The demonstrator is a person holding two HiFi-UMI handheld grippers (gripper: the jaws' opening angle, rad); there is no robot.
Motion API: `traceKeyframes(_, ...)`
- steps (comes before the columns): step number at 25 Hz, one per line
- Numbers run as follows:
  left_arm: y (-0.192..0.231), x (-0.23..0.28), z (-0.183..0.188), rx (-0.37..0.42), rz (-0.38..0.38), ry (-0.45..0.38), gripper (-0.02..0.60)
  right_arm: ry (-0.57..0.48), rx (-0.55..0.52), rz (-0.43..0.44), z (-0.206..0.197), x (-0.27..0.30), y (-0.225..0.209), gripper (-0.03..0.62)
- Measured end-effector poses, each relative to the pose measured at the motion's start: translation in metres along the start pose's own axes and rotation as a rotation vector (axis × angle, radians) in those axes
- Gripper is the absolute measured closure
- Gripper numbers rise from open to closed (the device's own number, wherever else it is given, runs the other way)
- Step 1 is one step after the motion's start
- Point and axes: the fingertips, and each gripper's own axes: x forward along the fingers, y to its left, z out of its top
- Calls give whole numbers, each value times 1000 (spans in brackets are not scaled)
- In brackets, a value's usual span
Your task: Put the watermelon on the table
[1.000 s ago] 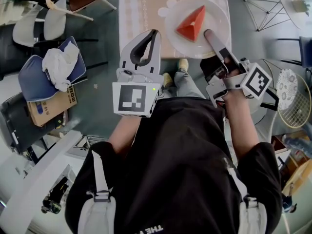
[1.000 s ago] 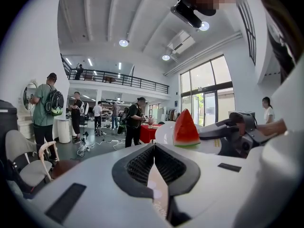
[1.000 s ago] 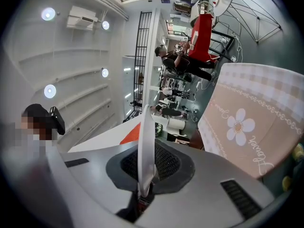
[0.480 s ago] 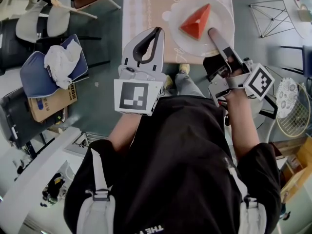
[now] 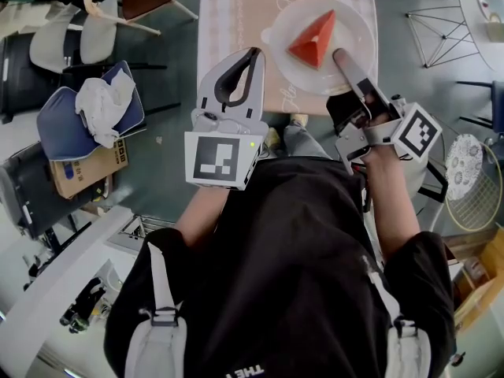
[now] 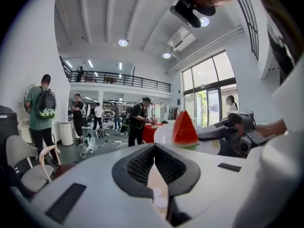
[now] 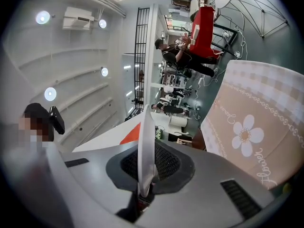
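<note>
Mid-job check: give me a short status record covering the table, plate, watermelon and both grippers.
table: beige patterned cloth on top
plate: white, over the table's near end; unclear whether it touches the table
watermelon: one red wedge, on the plate
left gripper: fingers together, nothing between them
right gripper: fingers clamped on the plate's near rim

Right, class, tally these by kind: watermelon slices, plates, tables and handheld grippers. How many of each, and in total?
watermelon slice: 1
plate: 1
table: 1
grippers: 2 (left gripper, right gripper)
Total: 5
</note>
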Motion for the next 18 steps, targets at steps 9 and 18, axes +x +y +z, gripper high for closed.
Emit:
traceKeyframes(9,-8,26,1,13,24,24,568,36,11,10,26,4,-14,576)
traceKeyframes(18,-18,53,6,32,37,20,568,51,18,28,54,6,-25,576)
